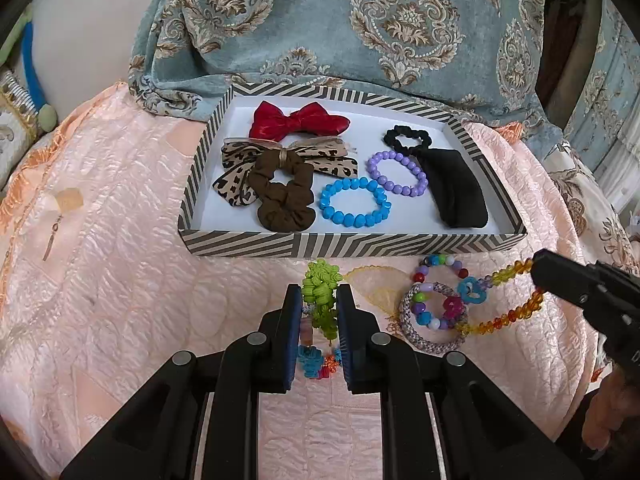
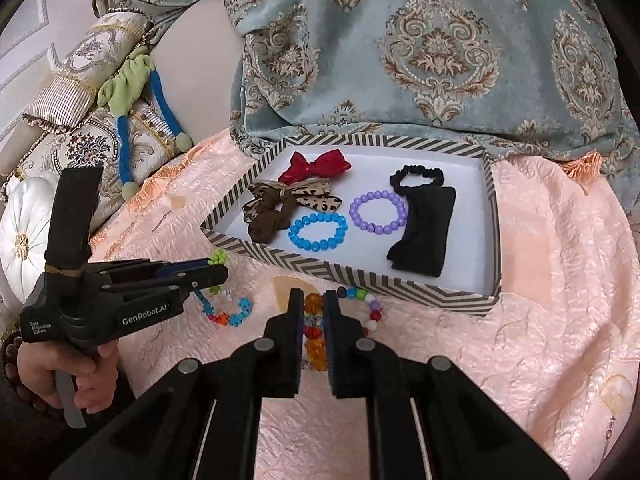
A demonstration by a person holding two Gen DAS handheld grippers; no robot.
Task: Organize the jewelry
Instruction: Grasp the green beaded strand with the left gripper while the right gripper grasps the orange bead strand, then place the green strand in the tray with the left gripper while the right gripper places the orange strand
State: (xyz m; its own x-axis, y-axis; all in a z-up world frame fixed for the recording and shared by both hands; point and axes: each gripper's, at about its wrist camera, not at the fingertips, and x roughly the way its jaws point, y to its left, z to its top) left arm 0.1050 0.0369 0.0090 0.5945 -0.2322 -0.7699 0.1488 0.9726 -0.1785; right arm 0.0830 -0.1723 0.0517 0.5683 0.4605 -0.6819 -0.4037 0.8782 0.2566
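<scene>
a peach quilted bedspread [image 1: 120, 280] with a puckered, glossy weave covers the bed, and a blue-grey damask cloth [image 1: 360, 20] hangs behind it. on the bedspread sits a shallow rectangular tray [image 1: 352, 246] with striped card walls and a white floor. inside it lie a flat black fabric piece [image 1: 456, 192] tied to a black frilled scrunchie [image 1: 404, 140], a leopard-print ribbon bow [image 1: 236, 184], a shiny red bow [image 1: 300, 120], a brown crinkled scrunchie [image 1: 280, 196], a blue faceted bead bracelet [image 1: 354, 204] and a purple round-bead bracelet [image 1: 396, 174], the two bracelets side by side.

in front of the tray, on the bedspread, the left hand-held gripper [image 1: 320, 320] is clamped on a knotted cord bracelet [image 1: 320, 300], lime green at the far end, turquoise and orange nearer the camera. to its right, the right hand-held gripper [image 2: 313, 320] is clamped on an amber glass-bead strand [image 1: 508, 308]. beside that lie a lilac braided bangle [image 1: 424, 340] and a multicolour bead bracelet [image 1: 436, 264], overlapping.
</scene>
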